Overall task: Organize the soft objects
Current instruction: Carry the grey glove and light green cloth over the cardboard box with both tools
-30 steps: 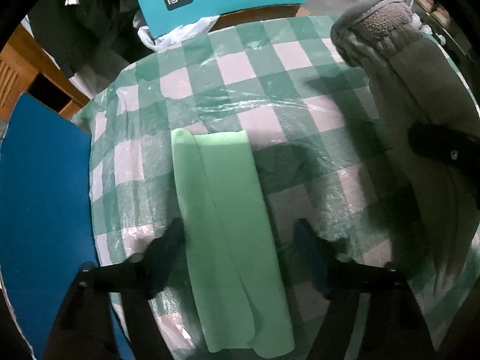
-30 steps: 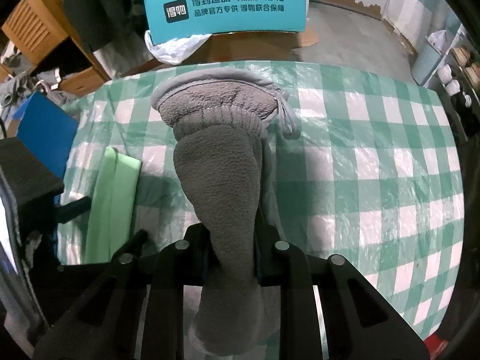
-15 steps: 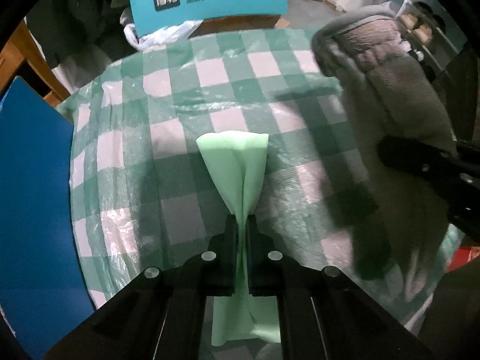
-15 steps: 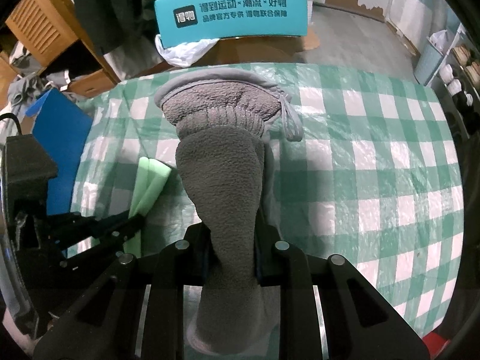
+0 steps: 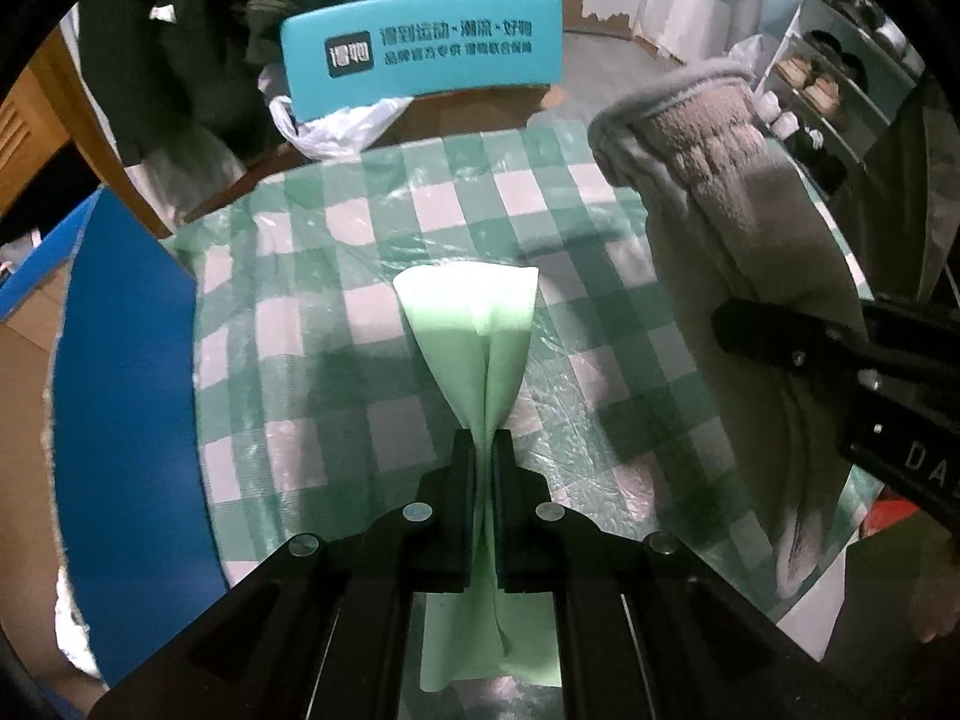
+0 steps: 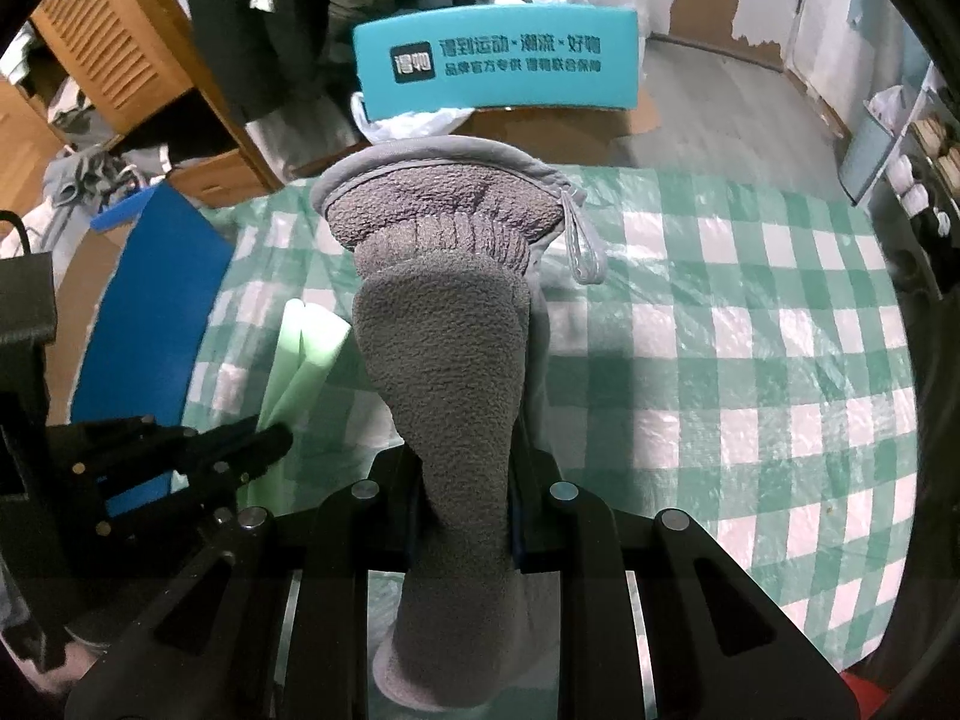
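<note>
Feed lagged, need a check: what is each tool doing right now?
Left tool: closed, holding the green cloth.
Right tool: closed, holding the grey glove.

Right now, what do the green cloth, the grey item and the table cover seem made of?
Green cloth: thin, smooth matte fabric, pinched into soft folds. Grey item: fleece, going by its nubby pile and ribbed band. Table cover: checked, apparently under clear plastic film, glossy and wrinkled.

a round worktop (image 6: 750,360) wears a green-and-white checked cloth under clear plastic film. the far end of a pale green cloth (image 5: 474,324) seems to rest on it.
</note>
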### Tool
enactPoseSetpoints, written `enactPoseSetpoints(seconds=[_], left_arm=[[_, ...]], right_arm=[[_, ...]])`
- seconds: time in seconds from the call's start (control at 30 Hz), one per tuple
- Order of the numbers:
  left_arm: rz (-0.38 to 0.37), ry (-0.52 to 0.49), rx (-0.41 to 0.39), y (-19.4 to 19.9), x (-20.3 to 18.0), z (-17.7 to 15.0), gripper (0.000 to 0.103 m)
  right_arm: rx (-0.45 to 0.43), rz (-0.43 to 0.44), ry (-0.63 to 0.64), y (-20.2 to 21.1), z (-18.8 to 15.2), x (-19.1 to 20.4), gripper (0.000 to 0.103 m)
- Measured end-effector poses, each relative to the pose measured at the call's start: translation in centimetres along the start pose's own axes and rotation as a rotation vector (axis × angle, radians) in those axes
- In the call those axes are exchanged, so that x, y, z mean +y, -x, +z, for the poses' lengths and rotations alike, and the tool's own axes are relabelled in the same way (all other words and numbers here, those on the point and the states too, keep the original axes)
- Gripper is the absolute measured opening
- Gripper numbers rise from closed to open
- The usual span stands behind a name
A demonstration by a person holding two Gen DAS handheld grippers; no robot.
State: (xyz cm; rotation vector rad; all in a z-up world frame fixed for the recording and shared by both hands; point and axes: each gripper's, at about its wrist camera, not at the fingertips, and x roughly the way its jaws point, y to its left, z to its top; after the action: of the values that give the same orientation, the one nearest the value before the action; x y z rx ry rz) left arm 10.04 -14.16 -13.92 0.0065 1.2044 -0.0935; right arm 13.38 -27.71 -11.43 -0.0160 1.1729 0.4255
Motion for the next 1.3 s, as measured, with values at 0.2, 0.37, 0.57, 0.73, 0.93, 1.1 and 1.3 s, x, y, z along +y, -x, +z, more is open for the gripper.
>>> enactPoseSetpoints(seconds=[0.2,0.37,0.57,0.73,0.93,1.1,1.3], left_arm=[[-0.002,0.021,-0.032,1.9,0.8,-0.3,0.005],[-0.007,0.026,-0.059,3.7,1.3,-0.6,0.005],[-0.012,0.037,-0.087,5.5,2.0,-0.9,0.005],[-0.01,0.045,-0.113,6.8,2.6,-1.1,0.005],[-0.009,0.061,-0.136,8.1,3.6,-1.6,0.005],[-0.01,0.078,-0.156,9.1,4.8,-2.0,0.005],[-0.002,0.108,-0.182,10.4,6.5,-2.6,0.005]], right_arm=[[-0.02,0.005,0.025,1.5,-0.3,1.0,0.019],[-0.047,0.008,0.048,2.8,-0.3,1.7,0.019],[-0.063,0.013,0.064,3.9,-0.3,2.5,0.019],[-0.076,0.018,0.078,4.6,-0.2,3.3,0.019],[-0.079,0.026,0.094,5.2,-0.1,4.3,0.019],[-0.079,0.04,0.106,5.3,0.2,5.6,0.019],[-0.085,0.048,0.14,5.2,0.7,7.7,0.019]])
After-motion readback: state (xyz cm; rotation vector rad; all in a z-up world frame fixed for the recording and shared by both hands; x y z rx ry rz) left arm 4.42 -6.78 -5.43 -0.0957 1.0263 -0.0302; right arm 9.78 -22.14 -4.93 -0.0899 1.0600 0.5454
